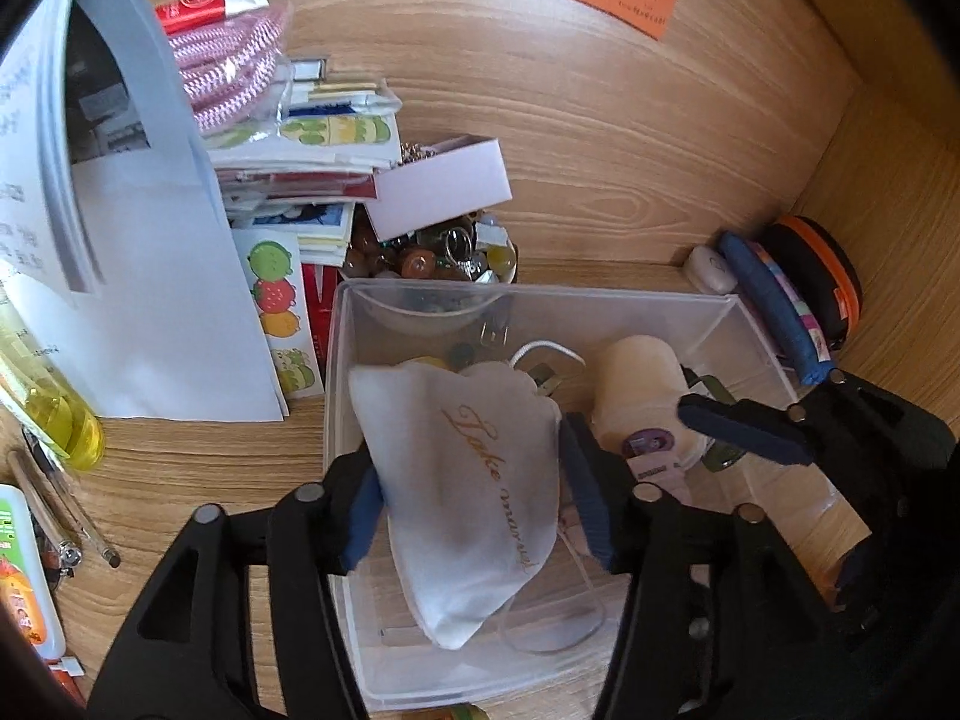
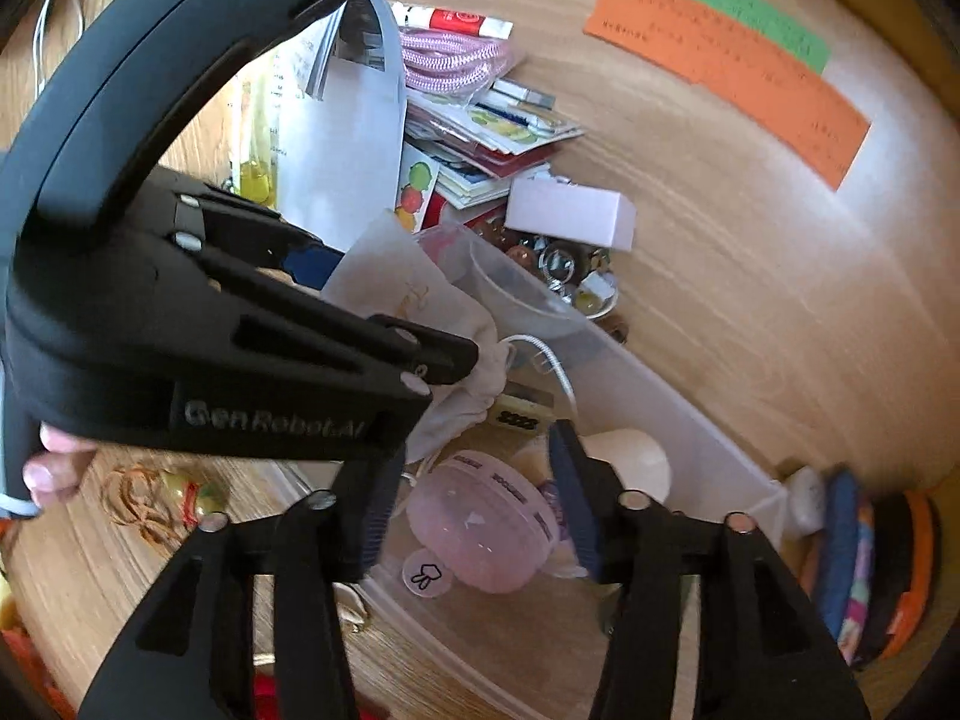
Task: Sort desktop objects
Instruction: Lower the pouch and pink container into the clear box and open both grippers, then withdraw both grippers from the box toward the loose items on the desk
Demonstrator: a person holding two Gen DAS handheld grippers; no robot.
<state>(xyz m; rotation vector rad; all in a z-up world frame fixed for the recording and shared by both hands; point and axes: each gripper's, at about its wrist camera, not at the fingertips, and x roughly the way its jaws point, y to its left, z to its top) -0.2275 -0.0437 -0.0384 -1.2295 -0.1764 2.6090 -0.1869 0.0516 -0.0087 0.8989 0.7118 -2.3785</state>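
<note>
Wood-grain tabletop (image 1: 600,150) runs under a heavy clutter of papers, sticker sheets and a bowl of beads (image 1: 420,264), and in the middle of it stands the clear plastic box (image 1: 336,360) I am filling.

Both of my tools are over that box. My left gripper (image 1: 474,480) has its jaws on either side of the white pouch (image 1: 456,540), which sags into the box with its lower end on the floor; the pads seem slack rather than pinching, so I take it as let go. My right gripper (image 2: 474,468) stands with released jaws around the pink round case (image 2: 480,528), a gap showing on one side, and the case lies inside the box near the cream-coloured piece (image 2: 630,456).

So I judge this as the drop-off step for two items at once. Next I would lift both tools straight out without snagging the pouch's cord, then pick another loose thing from the tabletop.

Only the left view shows the gold lettering on the pouch and the yellow bottle (image 1: 66,420). Only the right view shows the case clearly, the rubber bands (image 2: 144,498), and the fingers (image 2: 48,468) holding my left tool.
</note>
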